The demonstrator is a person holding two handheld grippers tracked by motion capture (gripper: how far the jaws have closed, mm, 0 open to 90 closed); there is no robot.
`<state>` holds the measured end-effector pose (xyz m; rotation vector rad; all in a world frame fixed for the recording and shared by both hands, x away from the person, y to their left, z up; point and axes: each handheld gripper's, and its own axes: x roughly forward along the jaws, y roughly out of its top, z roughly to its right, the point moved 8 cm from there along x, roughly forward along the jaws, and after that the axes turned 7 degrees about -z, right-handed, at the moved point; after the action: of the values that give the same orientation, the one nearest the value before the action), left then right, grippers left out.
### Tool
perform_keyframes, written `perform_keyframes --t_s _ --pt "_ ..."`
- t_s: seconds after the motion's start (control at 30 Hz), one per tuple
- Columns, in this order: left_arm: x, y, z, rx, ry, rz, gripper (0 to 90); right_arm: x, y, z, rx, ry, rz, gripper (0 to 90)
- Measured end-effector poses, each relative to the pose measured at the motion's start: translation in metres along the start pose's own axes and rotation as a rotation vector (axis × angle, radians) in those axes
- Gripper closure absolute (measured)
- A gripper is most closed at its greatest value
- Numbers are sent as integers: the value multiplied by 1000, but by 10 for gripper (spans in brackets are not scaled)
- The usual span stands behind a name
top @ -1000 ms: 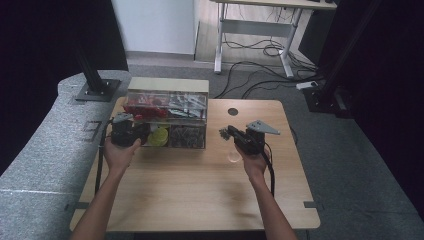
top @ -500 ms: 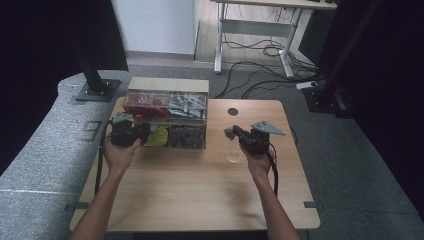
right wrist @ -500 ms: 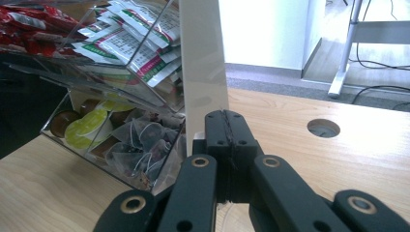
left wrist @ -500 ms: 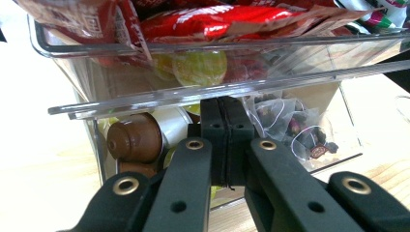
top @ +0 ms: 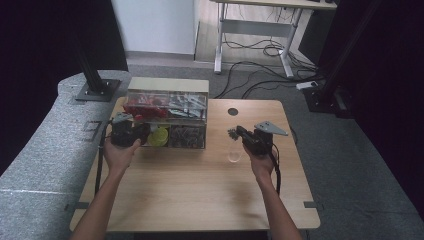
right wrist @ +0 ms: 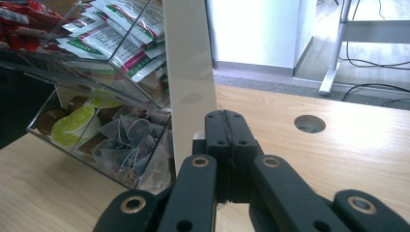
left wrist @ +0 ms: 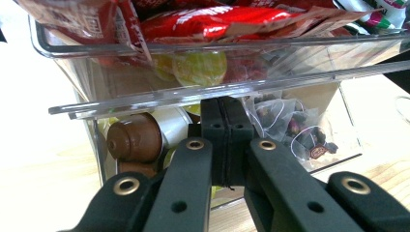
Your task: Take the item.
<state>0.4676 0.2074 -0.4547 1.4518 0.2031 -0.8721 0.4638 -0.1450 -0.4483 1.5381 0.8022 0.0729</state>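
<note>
A clear two-tier organizer box (top: pixel 167 95) stands at the back left of the wooden table (top: pixel 200 190). Its top tier holds red packets (left wrist: pixel 217 24) and white-green sachets (right wrist: pixel 130 43). The lower tier holds capsules (left wrist: pixel 135 137) and tea bags (left wrist: pixel 290 125). My left gripper (top: pixel 143 133) is shut, its tips against the box's lower front under the clear ledge (left wrist: pixel 193 94). My right gripper (top: pixel 238 133) hovers right of the box, shut on a small speckled tea bag (top: pixel 232 132), which the jaws hide in the right gripper view. A clear glass (top: pixel 234 155) sits just below it.
A round cable hole (top: pixel 232 111) lies in the table behind the right gripper. The box's beige side panel (right wrist: pixel 188 58) stands close in front of the right jaws. Cables and desk legs (top: pixel 260 47) are on the floor beyond the table.
The right gripper has drifted slightly right and toward the person, away from the box. The left gripper has stayed at the box's front.
</note>
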Motion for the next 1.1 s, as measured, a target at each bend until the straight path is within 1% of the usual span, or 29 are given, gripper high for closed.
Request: perform_keyframes --t_s 0.67,0.97,1.0,1.03,1.1 --pt "1 0 1 -1 -1 1 896 -4 -7 17 16 -29 -10 889" --pt "3 -2 2 0 -1 -5 896 0 -9 18 17 -30 -20 888" --pt "3 -2 2 0 -1 -5 896 2 -10 18 13 -23 -29 881" --pt "3 -2 2 0 0 -5 896 4 -12 18 8 -18 -45 845" --pt "3 -2 2 1 -2 -4 896 6 -14 18 -10 -35 -58 807"
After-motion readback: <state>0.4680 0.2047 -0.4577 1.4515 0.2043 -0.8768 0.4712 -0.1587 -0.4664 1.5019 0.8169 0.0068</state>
